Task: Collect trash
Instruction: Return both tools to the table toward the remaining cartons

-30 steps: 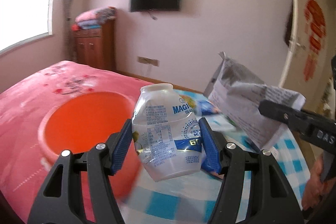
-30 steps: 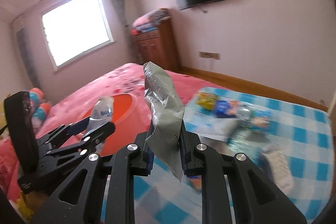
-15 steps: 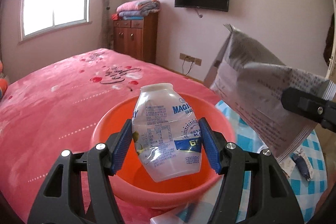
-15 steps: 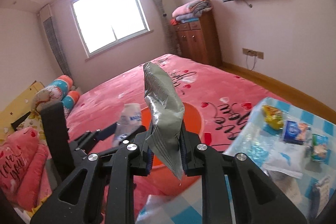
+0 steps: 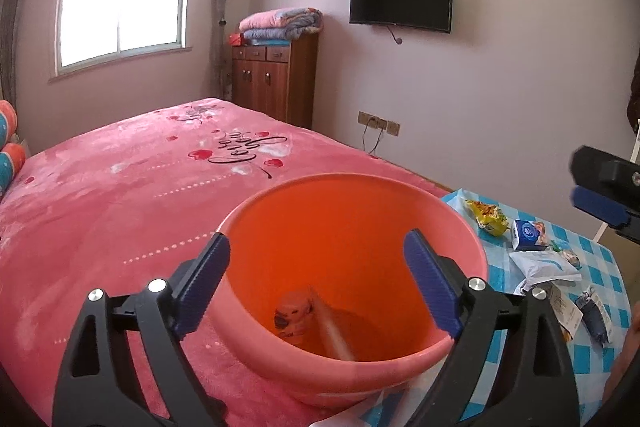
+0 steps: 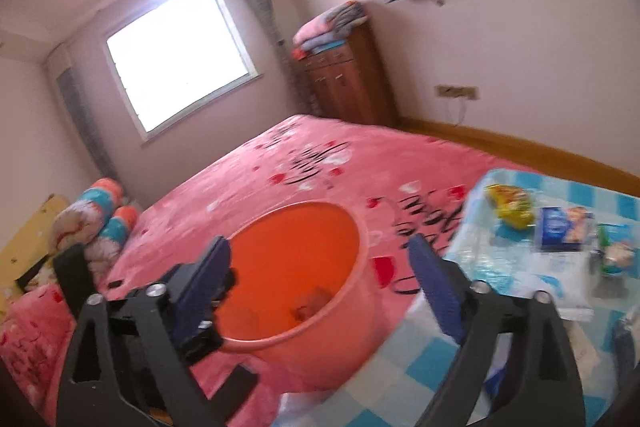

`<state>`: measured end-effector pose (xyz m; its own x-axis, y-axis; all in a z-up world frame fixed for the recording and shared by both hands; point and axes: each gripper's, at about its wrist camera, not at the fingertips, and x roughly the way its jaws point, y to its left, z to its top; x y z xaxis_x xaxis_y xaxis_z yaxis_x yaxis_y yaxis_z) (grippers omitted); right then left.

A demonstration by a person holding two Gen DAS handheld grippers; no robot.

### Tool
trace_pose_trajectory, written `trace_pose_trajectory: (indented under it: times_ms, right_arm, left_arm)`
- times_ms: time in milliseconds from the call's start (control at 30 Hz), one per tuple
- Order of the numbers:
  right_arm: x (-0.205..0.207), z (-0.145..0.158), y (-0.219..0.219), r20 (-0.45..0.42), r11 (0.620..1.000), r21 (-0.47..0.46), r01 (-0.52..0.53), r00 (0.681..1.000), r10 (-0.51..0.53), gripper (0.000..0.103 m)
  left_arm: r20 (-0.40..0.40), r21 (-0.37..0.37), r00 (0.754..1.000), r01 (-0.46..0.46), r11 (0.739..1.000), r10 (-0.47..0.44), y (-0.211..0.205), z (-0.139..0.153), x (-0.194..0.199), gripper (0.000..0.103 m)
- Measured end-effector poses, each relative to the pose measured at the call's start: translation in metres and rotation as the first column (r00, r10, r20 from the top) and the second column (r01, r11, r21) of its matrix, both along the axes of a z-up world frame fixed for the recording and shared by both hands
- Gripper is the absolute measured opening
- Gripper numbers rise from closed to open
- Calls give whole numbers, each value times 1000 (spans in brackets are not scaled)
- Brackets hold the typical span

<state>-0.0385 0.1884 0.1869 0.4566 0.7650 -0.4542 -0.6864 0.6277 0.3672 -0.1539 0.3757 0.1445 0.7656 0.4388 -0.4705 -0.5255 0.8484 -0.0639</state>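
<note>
Left tool [image 5: 316, 279] and right tool [image 6: 320, 275] both opening wide, nothing between the jaws. Directly ahead and below: one orange bucket [image 5: 460, 227] on the bed [image 5: 120, 195]; a bottle [image 5: 294, 313] and a blurred wrapper [image 5: 332, 327] are inside. Best to pull clear without bumping the rim. Right of the tools, about six trash pieces [image 5: 528, 235] remain on the checked cloth [image 5: 600, 267].
</note>
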Motion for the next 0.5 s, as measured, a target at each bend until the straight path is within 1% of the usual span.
trace_pose_trajectory:
  times_ms: [67,200,300,400,500]
  right_arm:
    - [-7,-2,-9,32,999,-14,39,999,-39,91]
    - [-15,-15,-23,78,995,-46,86,994,-82,91]
    - [-22,-25,-36,89,991,-43,124,989,-120,94]
    - [-28,-33,-52,111,986,-26,166,981,-162,95]
    - [-36,-38,-66,143,978,-21,207,969,-201,97]
  left_arm:
    - [0,8,1000,2,1000,-2,-6,0,-4,89]
    - [25,-2,999,42,999,-42,-14,1,-10,89]
    - [40,11,997,69,998,-69,-25,2,-14,89]
    - [55,33,995,83,996,-85,-36,3,-18,89]
    - [79,15,990,112,994,-113,-43,3,-20,89]
